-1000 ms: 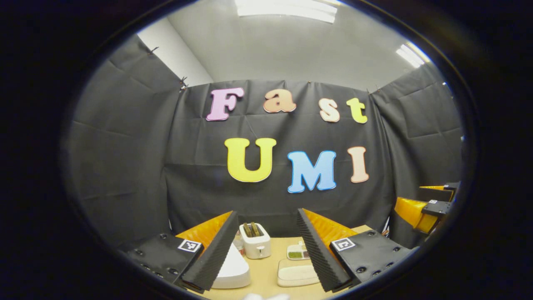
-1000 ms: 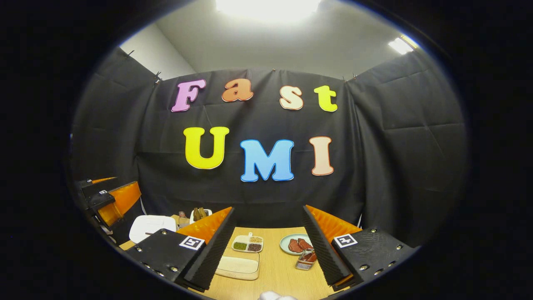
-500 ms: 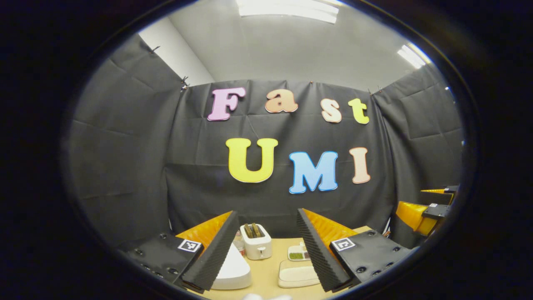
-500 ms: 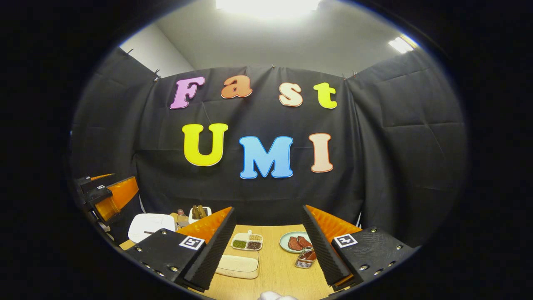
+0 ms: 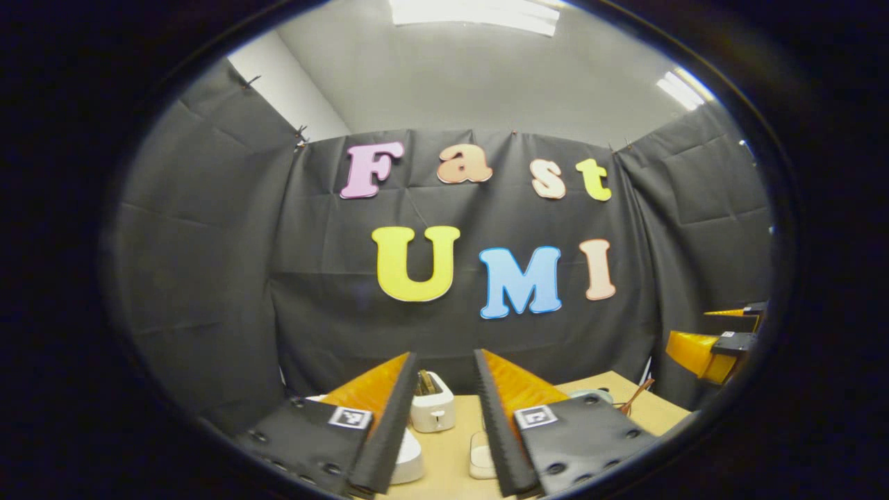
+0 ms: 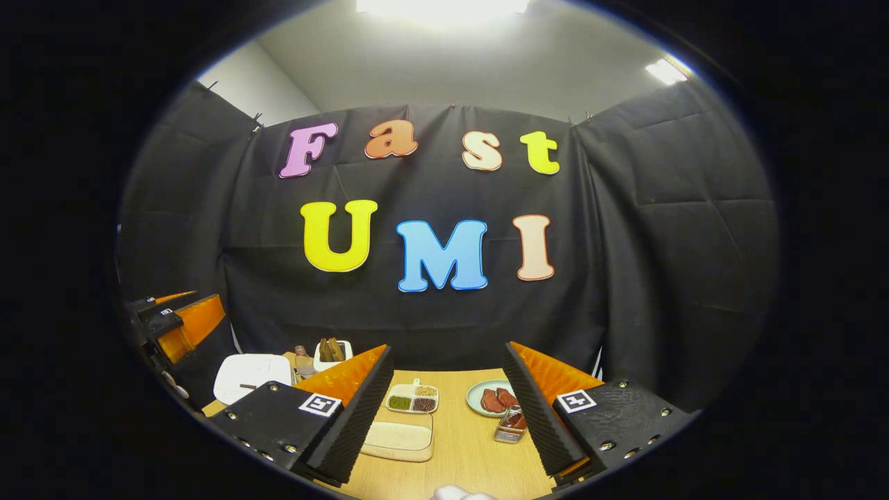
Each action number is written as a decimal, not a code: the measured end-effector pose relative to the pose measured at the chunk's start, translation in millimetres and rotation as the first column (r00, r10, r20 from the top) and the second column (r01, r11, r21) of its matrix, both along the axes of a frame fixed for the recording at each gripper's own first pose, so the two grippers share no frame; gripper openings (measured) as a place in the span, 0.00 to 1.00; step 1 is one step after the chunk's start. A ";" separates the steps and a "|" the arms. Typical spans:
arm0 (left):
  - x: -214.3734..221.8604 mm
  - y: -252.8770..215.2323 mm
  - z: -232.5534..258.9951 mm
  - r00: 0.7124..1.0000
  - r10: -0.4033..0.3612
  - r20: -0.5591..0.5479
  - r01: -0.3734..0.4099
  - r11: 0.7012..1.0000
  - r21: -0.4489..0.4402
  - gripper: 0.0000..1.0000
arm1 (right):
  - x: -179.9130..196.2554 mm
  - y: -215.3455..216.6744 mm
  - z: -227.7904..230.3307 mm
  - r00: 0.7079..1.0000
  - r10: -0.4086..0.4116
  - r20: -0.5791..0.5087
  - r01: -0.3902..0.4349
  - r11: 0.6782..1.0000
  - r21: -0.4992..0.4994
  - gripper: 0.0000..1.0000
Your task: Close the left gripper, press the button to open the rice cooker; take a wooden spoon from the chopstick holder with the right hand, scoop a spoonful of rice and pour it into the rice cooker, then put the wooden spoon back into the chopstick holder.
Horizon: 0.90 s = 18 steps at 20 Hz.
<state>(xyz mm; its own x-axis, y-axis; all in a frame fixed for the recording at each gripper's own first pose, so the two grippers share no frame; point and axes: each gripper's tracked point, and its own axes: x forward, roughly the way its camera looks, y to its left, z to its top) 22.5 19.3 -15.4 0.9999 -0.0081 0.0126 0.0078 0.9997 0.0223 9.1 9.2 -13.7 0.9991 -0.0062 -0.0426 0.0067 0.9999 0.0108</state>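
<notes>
My left gripper [image 5: 446,357] is held above the wooden table [image 5: 451,444], its jaws narrowed to a small gap with nothing between them. The white rice cooker [image 5: 411,455] lies low and just left of it, mostly hidden by the left finger. In the right gripper view the cooker [image 6: 251,375] sits at the table's left with its lid down. My right gripper [image 6: 448,351] stands open and empty over the table's middle. Thin wooden handles [image 5: 635,397] stick up beside a grey container [image 5: 590,396] at the right.
A white toaster [image 5: 432,410] stands at the back. A divided dish of grains [image 6: 412,399], a flat cream box [image 6: 397,439], a plate of meat [image 6: 493,399] and a small container [image 6: 512,425] lie ahead of the right gripper. A bottle [image 6: 300,355] stands near the toaster [image 6: 331,353].
The left gripper's fingers have drawn much closer together and its view has shifted a little. The right gripper has tilted down slightly, still open.
</notes>
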 end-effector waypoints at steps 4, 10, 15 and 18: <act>10.7 5.4 -17.5 0.999 0.003 -0.051 -0.005 0.999 -0.035 0.08 | 2.1 -0.3 -4.0 1.000 -0.002 -0.016 0.002 1.000 -0.017 0.97; 59.6 65.2 -61.1 0.983 0.130 -0.129 -0.131 0.991 0.003 0.08 | 4.8 -6.5 -12.2 0.998 -0.015 -0.056 0.012 0.998 -0.056 0.97; 100.0 118.2 -167.7 0.915 0.256 -0.312 -0.271 0.963 -0.004 0.09 | 6.0 -14.0 -21.1 0.995 -0.031 -0.094 0.021 0.995 -0.102 0.97; 115.6 142.5 -218.5 0.869 0.315 -0.382 -0.329 0.944 0.028 0.08 | 5.3 -20.3 -25.6 0.992 -0.040 -0.117 0.026 0.993 -0.119 0.97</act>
<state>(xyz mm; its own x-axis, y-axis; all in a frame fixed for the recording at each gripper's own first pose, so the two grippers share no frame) 138.1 161.8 -233.9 0.8761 0.3081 -0.3708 -0.3140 0.9483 0.0461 14.4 -11.1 -39.2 0.9861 -0.0514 -0.1579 0.0342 0.9934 -0.1094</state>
